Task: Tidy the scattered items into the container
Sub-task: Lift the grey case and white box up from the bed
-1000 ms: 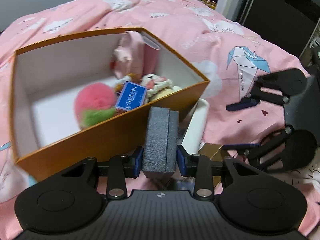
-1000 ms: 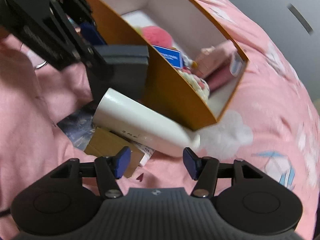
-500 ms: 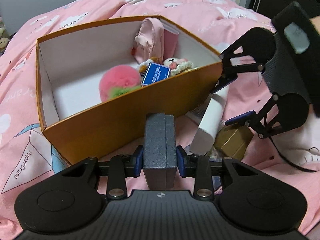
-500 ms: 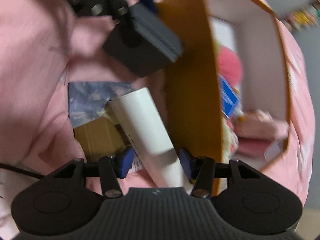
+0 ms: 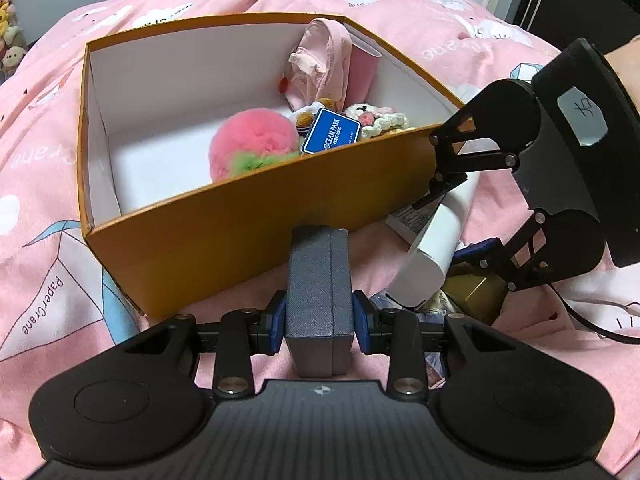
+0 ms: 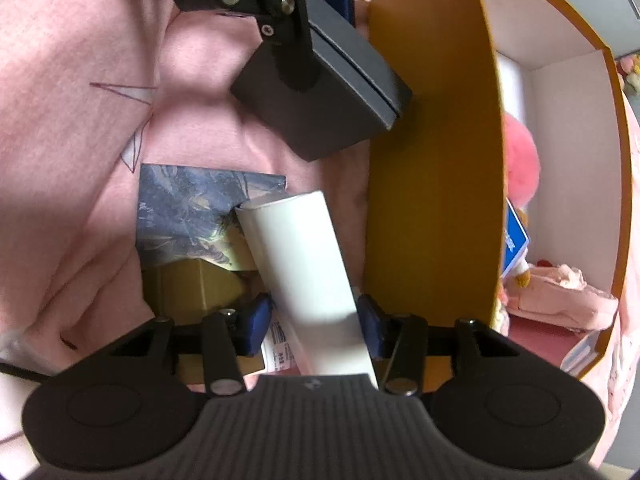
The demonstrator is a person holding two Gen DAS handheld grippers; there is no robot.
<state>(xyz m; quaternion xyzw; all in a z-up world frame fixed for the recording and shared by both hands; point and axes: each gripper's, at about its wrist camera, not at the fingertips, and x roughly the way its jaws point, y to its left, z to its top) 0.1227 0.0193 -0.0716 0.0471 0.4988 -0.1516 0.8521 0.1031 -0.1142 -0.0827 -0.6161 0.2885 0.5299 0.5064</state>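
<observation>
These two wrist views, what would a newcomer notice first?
The big orange cardboard box on the pink quilt, already holding a fluffy pink pompom. Just outside its near wall, the left gripper clamps a grey textured case, while the right gripper straddles a white tube.

**Black claws, blue pads**

The left claw has a matte black ribbed body, two round side discs, silver screws on its linkage bars and blue fingertip pads. The right claw matches it; its back carries a white label with a handwritten mark, possibly a character. A black cable trails from it.
</observation>
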